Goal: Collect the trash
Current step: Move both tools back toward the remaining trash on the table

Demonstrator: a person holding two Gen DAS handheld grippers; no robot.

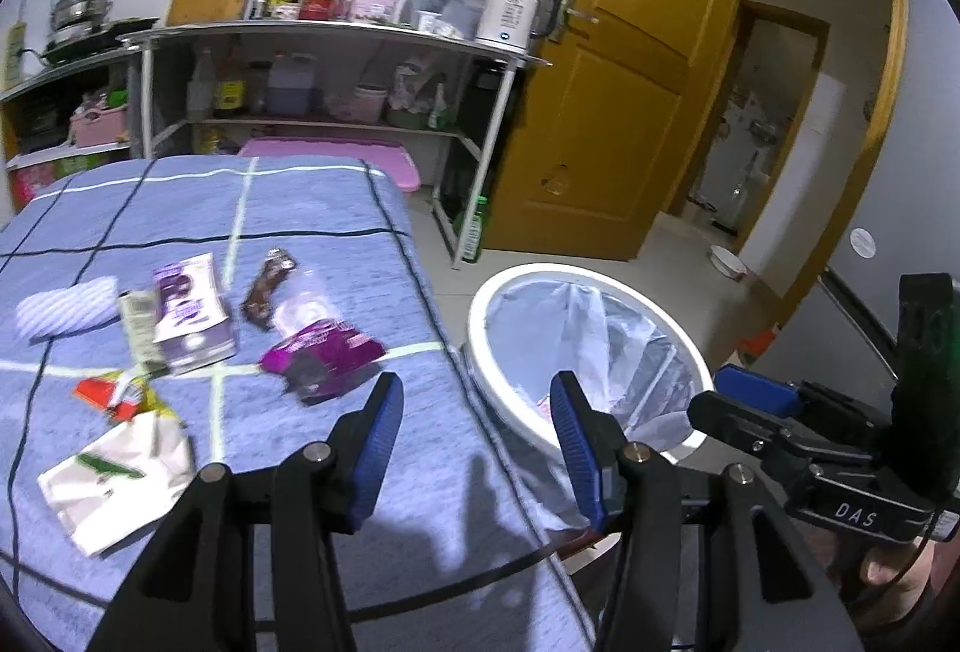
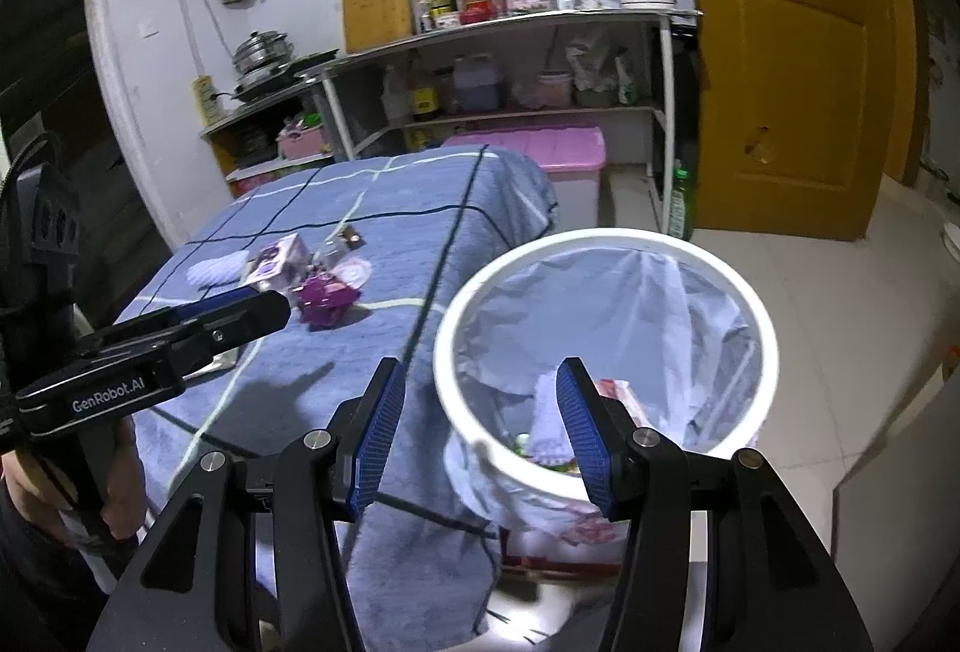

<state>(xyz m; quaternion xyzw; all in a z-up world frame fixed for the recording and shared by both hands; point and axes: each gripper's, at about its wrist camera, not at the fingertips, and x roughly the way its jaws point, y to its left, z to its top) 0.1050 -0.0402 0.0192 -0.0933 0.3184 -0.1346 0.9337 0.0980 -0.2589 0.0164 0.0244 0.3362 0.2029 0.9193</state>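
The trash lies scattered on the blue checked cloth of the desk point(image 1: 288, 208), ahead and to the left of the left gripper point(image 1: 474, 442). Nearest its left finger is a crumpled purple wrapper point(image 1: 327, 352); beyond that a brown snack wrapper point(image 1: 267, 286), a purple and white carton point(image 1: 189, 313), a small red and yellow packet point(image 1: 114, 394) and, closest to the camera on the far left, a white paper wrapper point(image 1: 120, 478). A pale striped pad point(image 1: 66, 313) sits further left (whether it counts as trash I cannot tell).

The white bin point(image 1: 498, 412), lined with a thin clear bag, stands on the floor against the desk edge, ahead and slightly right of both grippers. From the right wrist view it already holds several pieces, low behind the right gripper point(image 2: 477, 436).

Risks from here, as I judge them: the wrappers are light and flat, so a pinch may slide off or drag the cloth up with it; the purple wrapper overlaps a clear plastic piece point(image 1: 303, 304), so one grab may lift two things or flick one off the desk. A drop made short of the rim would land on the floor, and the loose bag liner could fold over the opening.

The left gripper's jaws stand well apart with nothing between them, above the desk's near right edge. The right gripper is likewise parted about halfway and holds nothing, hovering over the bin's near rim.
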